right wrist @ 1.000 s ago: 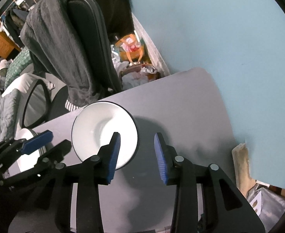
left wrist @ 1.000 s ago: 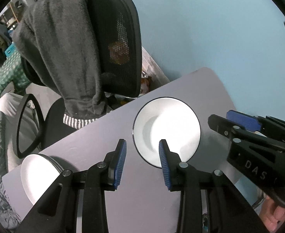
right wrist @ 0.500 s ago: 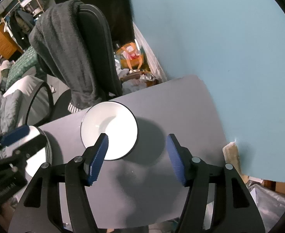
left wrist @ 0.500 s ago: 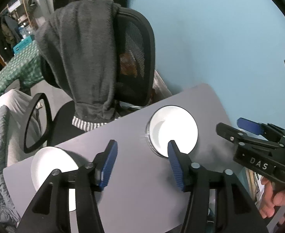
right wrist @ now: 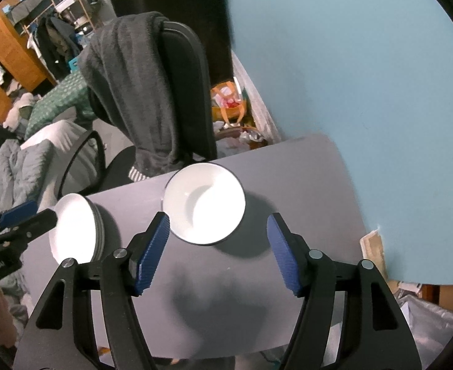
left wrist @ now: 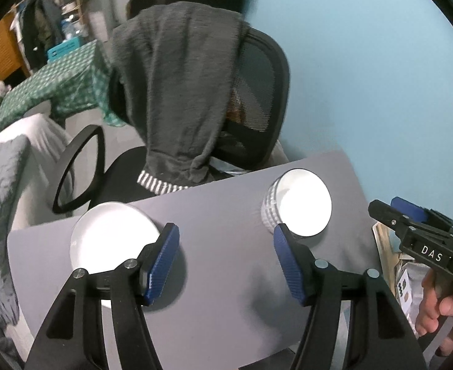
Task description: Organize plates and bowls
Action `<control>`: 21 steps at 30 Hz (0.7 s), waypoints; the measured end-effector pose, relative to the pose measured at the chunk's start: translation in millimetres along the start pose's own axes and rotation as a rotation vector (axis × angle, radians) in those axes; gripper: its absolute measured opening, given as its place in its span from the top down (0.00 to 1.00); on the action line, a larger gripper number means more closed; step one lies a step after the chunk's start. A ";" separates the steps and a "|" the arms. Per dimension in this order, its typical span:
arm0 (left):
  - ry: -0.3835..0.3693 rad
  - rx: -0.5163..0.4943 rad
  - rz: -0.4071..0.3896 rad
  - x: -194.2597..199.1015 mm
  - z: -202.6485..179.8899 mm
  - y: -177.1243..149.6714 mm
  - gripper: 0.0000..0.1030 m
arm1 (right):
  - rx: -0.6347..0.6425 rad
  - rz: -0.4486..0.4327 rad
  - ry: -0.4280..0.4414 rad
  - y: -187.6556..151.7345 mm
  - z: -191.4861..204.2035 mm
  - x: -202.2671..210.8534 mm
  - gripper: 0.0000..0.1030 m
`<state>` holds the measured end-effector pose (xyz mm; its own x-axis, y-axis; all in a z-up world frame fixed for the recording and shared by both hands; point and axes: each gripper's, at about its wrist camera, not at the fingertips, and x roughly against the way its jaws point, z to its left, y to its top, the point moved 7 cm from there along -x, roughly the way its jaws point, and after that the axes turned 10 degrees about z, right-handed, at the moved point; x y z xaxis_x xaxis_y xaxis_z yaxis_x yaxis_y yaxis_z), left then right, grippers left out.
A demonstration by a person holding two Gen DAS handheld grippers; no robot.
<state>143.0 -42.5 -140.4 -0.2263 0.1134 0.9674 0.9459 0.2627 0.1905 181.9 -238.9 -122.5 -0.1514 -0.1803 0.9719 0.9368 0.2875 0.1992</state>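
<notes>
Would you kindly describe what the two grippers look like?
Both the left gripper and right gripper have black frames, silver bolts and ribbed blue pads. The right one's side carries a white "DAS" label. A bare hand holds it.

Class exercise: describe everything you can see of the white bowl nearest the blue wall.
The bowl is round, white and glossy, probably ceramic, with a thin dark rim. It stands upright and empty on the grey table. From the left wrist view its outside looks ribbed, perhaps several bowls nested. Nothing touches it; the open right tongs hover on its near side. The stack of plates sits apart.
</notes>
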 end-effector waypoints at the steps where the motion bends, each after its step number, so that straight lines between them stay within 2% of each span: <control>1: 0.003 0.006 -0.001 1.5 3.3 -2.7 0.37 | 0.000 0.000 0.003 -0.9 1.0 0.0 0.36; 7: 0.023 0.051 0.013 4.4 29.4 -19.3 0.37 | 0.004 0.025 0.036 -9.8 7.4 -3.1 0.36; 12: -0.016 0.098 0.049 -4.0 40.5 -32.4 0.37 | -0.015 0.052 0.063 -14.1 5.5 -6.9 0.35; 21: -0.069 0.132 0.088 -23.3 27.5 -29.7 0.37 | 0.032 0.104 0.060 -13.9 -4.2 -23.9 0.34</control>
<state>113.8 -26.6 -173.2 -0.1635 0.2055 0.9649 0.9251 0.3716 0.0776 173.8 -242.5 -149.1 -0.0342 -0.2036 0.9785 0.9358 0.3371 0.1029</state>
